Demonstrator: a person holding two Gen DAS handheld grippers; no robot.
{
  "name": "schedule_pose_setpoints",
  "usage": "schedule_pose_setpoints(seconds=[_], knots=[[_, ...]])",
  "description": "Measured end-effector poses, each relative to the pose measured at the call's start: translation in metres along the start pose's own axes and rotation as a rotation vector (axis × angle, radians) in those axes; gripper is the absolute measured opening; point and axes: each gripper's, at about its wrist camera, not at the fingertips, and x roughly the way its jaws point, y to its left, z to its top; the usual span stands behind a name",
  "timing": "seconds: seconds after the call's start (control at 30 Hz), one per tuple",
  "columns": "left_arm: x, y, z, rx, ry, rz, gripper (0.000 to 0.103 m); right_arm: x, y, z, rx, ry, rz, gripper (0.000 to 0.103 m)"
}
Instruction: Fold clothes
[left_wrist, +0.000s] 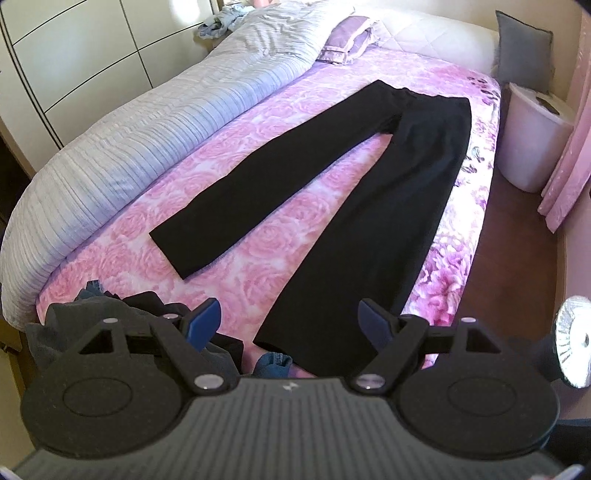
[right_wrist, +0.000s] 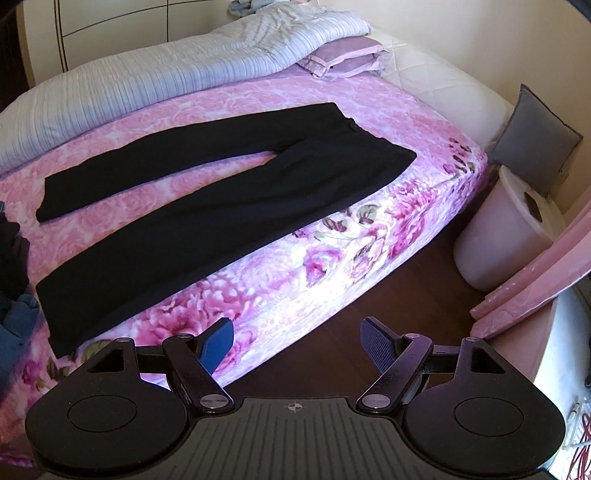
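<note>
Beyond both grippers' spread fingers (left_wrist: 207, 317), black trousers (left_wrist: 354, 206) (flat, untouched)

Bed (left_wrist: 280, 229) (right_wrist: 332, 254) with a pink rose-print sheet. A pair of black trousers (left_wrist: 369, 177) (right_wrist: 207, 184) lies flat on the bed, legs spread in a V, waistband toward the head end, hems toward the foot end; one leg runs close along the side edge that borders the floor. A ribbed pale quilt (left_wrist: 147, 122) (right_wrist: 166, 85) is bunched along the opposite side edge. A lilac pillow (left_wrist: 351, 37) (right_wrist: 343, 55) rests at the head end, touching the quilt. A heap of dark and blue denim clothes (left_wrist: 147, 314) (right_wrist: 14, 280) sits at the foot edge, near the hems.
</note>
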Motion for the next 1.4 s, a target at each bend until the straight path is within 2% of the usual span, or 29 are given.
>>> schedule_pose_setpoints(seconds=[0.5,0.87,1.27,1.4], knots=[[0.010,-0.037,0.014,0.030,0.018,-0.016,0.079,0.009,-0.029,-0.009,0.015,0.030,0.009,0.079],[0.026,-0.077,0.038,-0.004,0.043,0.049,0.079,0.034,-0.076,0.006,-0.030,0.042,0.016,0.079],[0.054,-0.121,0.057,-0.121,0.140,0.105,0.079,0.087,-0.136,0.029,-0.065,0.096,0.152,0.079],[0.067,-0.136,0.054,-0.019,0.142,0.111,0.079,0.116,-0.149,0.038,-0.026,0.156,0.183,0.079]])
